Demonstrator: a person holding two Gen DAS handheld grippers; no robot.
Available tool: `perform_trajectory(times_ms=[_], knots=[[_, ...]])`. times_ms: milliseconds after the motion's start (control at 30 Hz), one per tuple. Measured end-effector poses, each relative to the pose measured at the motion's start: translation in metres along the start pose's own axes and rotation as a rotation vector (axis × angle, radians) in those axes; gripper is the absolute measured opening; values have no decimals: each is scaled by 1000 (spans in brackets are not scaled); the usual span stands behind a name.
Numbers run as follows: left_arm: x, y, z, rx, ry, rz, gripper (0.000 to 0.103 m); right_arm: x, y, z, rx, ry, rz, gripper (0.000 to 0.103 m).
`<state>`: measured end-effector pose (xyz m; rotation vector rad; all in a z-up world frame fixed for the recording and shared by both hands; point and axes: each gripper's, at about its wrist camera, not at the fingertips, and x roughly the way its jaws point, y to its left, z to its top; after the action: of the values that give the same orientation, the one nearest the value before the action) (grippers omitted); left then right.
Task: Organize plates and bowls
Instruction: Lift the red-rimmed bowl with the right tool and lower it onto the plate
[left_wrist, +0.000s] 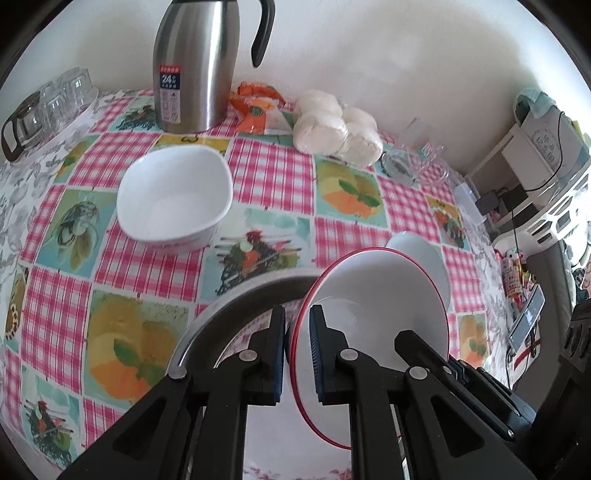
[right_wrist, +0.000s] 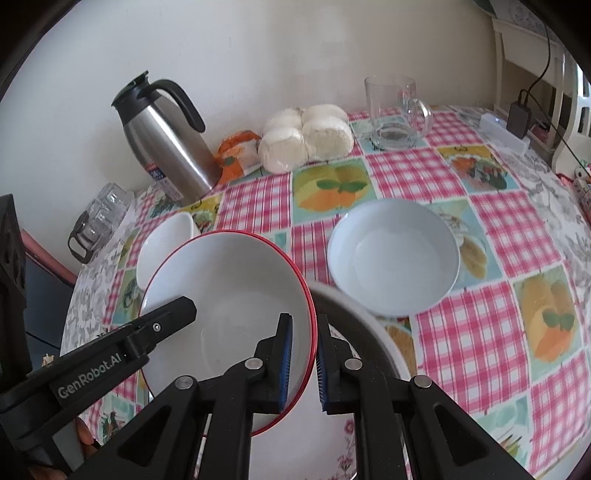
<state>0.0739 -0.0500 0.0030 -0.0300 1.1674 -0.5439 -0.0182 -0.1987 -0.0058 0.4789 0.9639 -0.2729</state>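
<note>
Both tools are on the same dish: the left tool (left_wrist: 297, 354) pinches the rim of the red-rimmed bowl (left_wrist: 373, 295) and the right tool (right_wrist: 304, 360) pinches its opposite edge, holding it tilted above a metal-rimmed floral plate (right_wrist: 373, 317). Out on the checked bench (left_wrist: 147, 258), a squarish white bowl (left_wrist: 173, 199) sits near the steel thermos (left_wrist: 195, 62), and a pale round dish (right_wrist: 393, 256) lies to the right.
</note>
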Motion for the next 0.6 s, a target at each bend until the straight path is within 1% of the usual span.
perform_trajectory(times_ms=[267, 367, 600], knots=[[9, 6, -12, 3, 50, 31, 13, 8, 1, -13, -1, 46, -12, 13], [10, 3, -16, 18, 61, 50, 13, 9, 1, -15, 0, 52, -17, 13], [12, 2, -18, 32, 72, 57, 13, 14, -2, -16, 7, 70, -18, 13]])
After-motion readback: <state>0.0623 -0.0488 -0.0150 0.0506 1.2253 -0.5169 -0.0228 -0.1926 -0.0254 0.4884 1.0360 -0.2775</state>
